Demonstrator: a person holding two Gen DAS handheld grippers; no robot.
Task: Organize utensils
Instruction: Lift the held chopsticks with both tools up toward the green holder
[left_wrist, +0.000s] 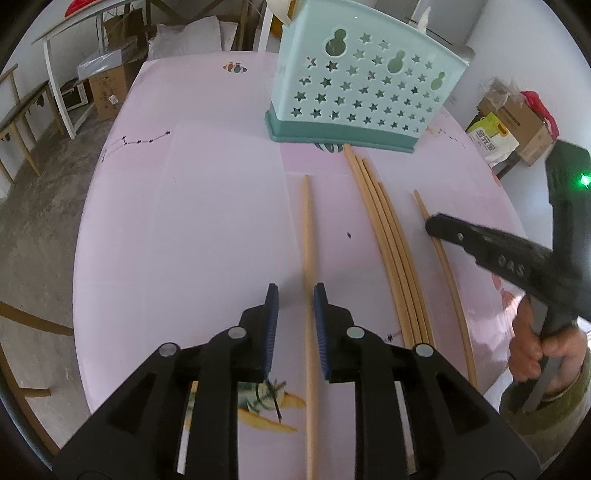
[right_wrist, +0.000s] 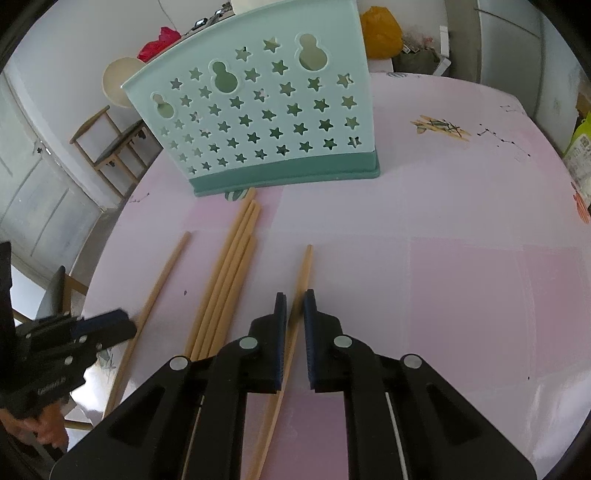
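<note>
A mint utensil holder (left_wrist: 354, 92) (right_wrist: 258, 122) with star-shaped holes stands upright on the pink table (left_wrist: 184, 221) (right_wrist: 461, 277). Several wooden chopsticks (left_wrist: 388, 236) (right_wrist: 229, 273) lie side by side in front of it. A single chopstick (left_wrist: 308, 240) (right_wrist: 162, 280) lies between the blue pads of my left gripper (left_wrist: 295, 295) (right_wrist: 127, 326), nearer the right pad, with a gap showing. Another single chopstick (right_wrist: 303, 273) (left_wrist: 458, 306) runs between the pads of my right gripper (right_wrist: 295, 306) (left_wrist: 430, 225); the jaws stand narrowly apart and a sliver of gap shows beside the stick.
A hand (left_wrist: 528, 354) holds the right gripper's handle at the table's near right edge. Beyond the table stand a wooden chair (right_wrist: 110, 147), cardboard boxes (left_wrist: 107, 92), bags (left_wrist: 491, 140) and a yellow sack (right_wrist: 380, 33). The table's curved edge drops off at left.
</note>
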